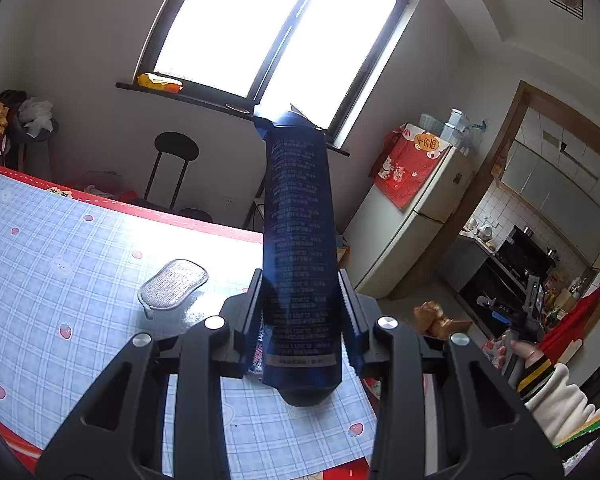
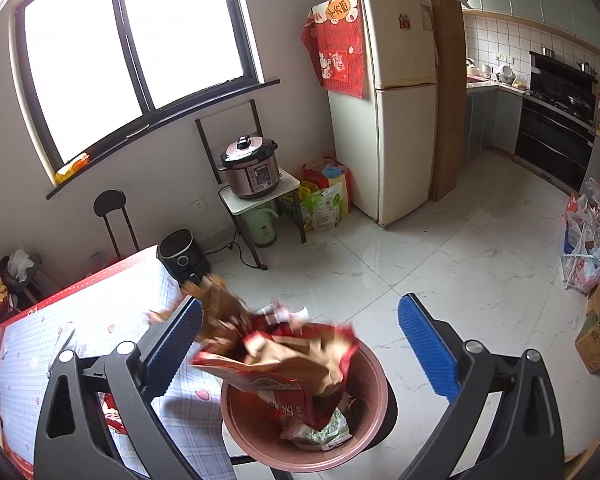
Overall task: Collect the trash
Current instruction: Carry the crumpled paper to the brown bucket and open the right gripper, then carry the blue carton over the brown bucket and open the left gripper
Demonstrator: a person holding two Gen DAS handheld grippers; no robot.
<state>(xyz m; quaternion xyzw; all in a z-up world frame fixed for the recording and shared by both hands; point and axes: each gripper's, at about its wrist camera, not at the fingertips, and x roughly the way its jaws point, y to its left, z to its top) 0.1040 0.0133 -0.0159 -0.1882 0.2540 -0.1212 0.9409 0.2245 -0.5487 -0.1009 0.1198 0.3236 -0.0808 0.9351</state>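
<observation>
1. Left wrist view: the left gripper [image 1: 300,308] is clamped on a tall dark blue carton with rows of small white print [image 1: 298,240]. Its black ribbed fingers [image 1: 252,312] press the carton's two sides near the lower end, so the jaws stand narrow.
2. The carton rises upright between the fingers, and its folded top reaches up in front of the bright window [image 1: 268,28].
3. Below the gripper lies the table with a pale blue checked cloth, red border and small strawberry prints [image 1: 60,248]. A grey oval mesh pad [image 1: 172,286] rests on the cloth, left of the gripper and apart from it.
4. At the right edge a hand in a cream sleeve with a striped cuff [image 1: 532,364] holds the other tool.
5. Right wrist view: the right gripper [image 2: 300,340] stands wide, its blue ribbed pads [image 2: 428,350] far apart and touching nothing.
6. Between and just below the pads, a crumpled red and brown snack wrapper [image 2: 284,364] appears blurred at the mouth of a round pink plastic bin [image 2: 364,440]. Whether it still touches the left pad I cannot tell.
7. The bin already holds a greenish wrapper [image 2: 328,428] and sits on the white marble floor [image 2: 440,260], just beside the table's edge.
</observation>
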